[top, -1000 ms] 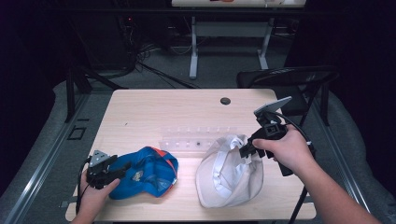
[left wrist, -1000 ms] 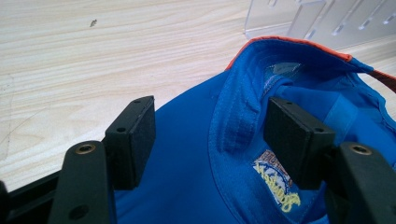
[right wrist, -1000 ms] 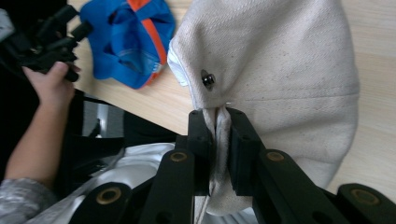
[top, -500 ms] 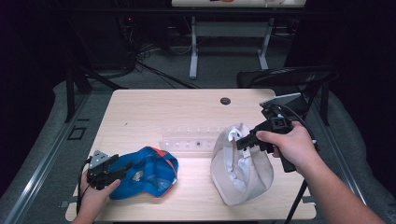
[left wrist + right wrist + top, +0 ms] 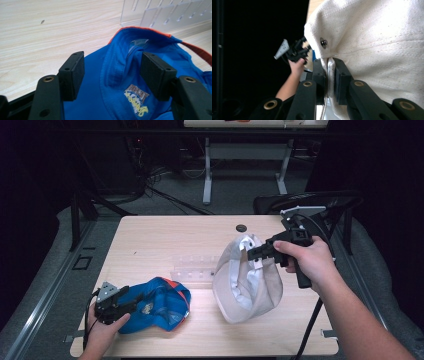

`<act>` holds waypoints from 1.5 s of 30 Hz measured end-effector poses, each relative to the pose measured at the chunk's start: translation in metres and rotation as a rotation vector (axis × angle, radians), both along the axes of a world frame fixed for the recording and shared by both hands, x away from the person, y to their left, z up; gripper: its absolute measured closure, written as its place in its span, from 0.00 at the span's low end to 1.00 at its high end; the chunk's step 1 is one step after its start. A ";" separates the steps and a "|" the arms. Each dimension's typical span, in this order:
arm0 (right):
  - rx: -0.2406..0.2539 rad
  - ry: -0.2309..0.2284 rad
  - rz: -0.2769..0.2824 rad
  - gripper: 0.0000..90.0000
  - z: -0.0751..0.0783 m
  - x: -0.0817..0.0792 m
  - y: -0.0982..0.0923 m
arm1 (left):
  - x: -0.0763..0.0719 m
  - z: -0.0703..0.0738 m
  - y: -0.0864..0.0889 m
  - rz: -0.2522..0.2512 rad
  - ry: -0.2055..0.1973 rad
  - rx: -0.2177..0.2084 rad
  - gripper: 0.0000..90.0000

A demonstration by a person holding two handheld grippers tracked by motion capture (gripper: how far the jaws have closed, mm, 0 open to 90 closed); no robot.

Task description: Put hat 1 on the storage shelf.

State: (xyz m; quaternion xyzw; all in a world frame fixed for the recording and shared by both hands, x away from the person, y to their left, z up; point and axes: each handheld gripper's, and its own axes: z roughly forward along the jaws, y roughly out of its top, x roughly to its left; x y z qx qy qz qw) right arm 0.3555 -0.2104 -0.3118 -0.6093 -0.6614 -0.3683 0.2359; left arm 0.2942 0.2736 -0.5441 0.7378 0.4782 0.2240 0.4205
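A blue cap [image 5: 159,304] with an orange-edged brim lies at the table's front left. My left gripper [image 5: 131,302] rests at its left edge. In the left gripper view the jaws stand wide apart, open [image 5: 113,72], over the blue cap [image 5: 120,82], with a fold of its fabric and a yellow logo between them. A white cap [image 5: 247,282] hangs tilted with its lower edge near the tabletop. My right gripper [image 5: 254,254] holds its upper rim. Seen from the right gripper view, that gripper [image 5: 329,75] is shut on a pinch of the white cap [image 5: 372,40], below a metal snap.
A clear plastic rack [image 5: 192,268] lies on the wooden table [image 5: 160,240] between the two caps. A small black disc [image 5: 241,227] sits near the far edge. A dark chair [image 5: 305,201] stands behind the right corner. The left hand with its gripper [image 5: 293,51] is in the right gripper view.
My right gripper has risen and shifted left with the white cap, which has come up from lying flat to hanging tilted. The left gripper and the blue cap have kept still.
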 end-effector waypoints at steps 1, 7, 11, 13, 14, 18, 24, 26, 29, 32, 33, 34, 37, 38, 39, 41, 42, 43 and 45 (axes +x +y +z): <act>0.002 -0.002 -0.004 0.91 0.002 0.002 0.002 | -0.001 0.000 -0.001 -0.005 0.000 -0.004 0.40; 0.002 -0.020 -0.007 0.91 0.011 0.016 0.016 | -0.001 0.002 -0.002 -0.012 0.001 -0.024 0.42; 0.018 -0.022 -0.015 0.91 0.014 0.025 0.023 | -0.002 0.003 -0.002 -0.009 -0.003 -0.019 0.41; 0.028 -0.015 -0.019 0.91 0.016 0.031 0.029 | -0.002 0.003 -0.002 -0.011 0.003 -0.016 0.41; 0.034 -0.021 -0.020 0.91 0.015 0.034 0.031 | -0.002 0.002 -0.003 -0.007 -0.005 -0.019 0.41; 0.046 -0.022 -0.027 0.91 0.014 0.040 0.035 | -0.002 0.002 -0.002 -0.013 0.005 -0.009 0.40; 0.075 -0.018 -0.049 0.91 0.013 0.052 0.044 | -0.002 0.002 -0.003 -0.023 0.005 -0.006 0.41; 0.080 -0.020 -0.056 0.91 0.013 0.055 0.047 | -0.002 0.003 -0.004 -0.033 0.000 -0.012 0.42; 0.075 -0.023 -0.055 0.91 0.013 0.061 0.050 | -0.003 0.003 -0.005 -0.035 -0.008 -0.011 0.42; 0.087 -0.027 -0.087 0.91 0.013 0.067 0.055 | -0.003 0.003 -0.006 -0.035 -0.013 -0.011 0.42; 0.081 -0.027 -0.076 0.91 0.012 0.069 0.055 | -0.003 0.004 -0.006 -0.037 -0.017 -0.010 0.42; 0.082 -0.027 -0.078 0.91 0.012 0.072 0.057 | -0.003 0.004 -0.006 -0.037 -0.014 -0.014 0.43; 0.088 -0.028 -0.101 0.91 0.011 0.078 0.061 | -0.003 0.003 -0.006 -0.041 -0.009 -0.011 0.43; 0.088 -0.030 -0.111 0.91 0.011 0.080 0.062 | -0.003 0.003 -0.006 -0.042 -0.007 -0.012 0.43; 0.088 -0.031 -0.117 0.91 0.011 0.082 0.063 | -0.003 0.003 -0.006 -0.042 -0.006 -0.011 0.44; 0.094 -0.033 -0.130 0.91 0.011 0.085 0.065 | -0.003 0.003 -0.007 -0.043 -0.003 -0.003 0.44; 0.100 -0.033 -0.134 0.91 0.011 0.087 0.066 | -0.003 0.003 -0.007 -0.045 -0.005 -0.002 0.45; 0.099 -0.036 -0.135 0.91 0.011 0.088 0.067 | -0.003 0.003 -0.007 -0.048 -0.006 -0.003 0.45; 0.103 -0.040 -0.150 0.91 0.011 0.091 0.071 | -0.003 0.004 -0.007 -0.055 -0.002 -0.002 0.45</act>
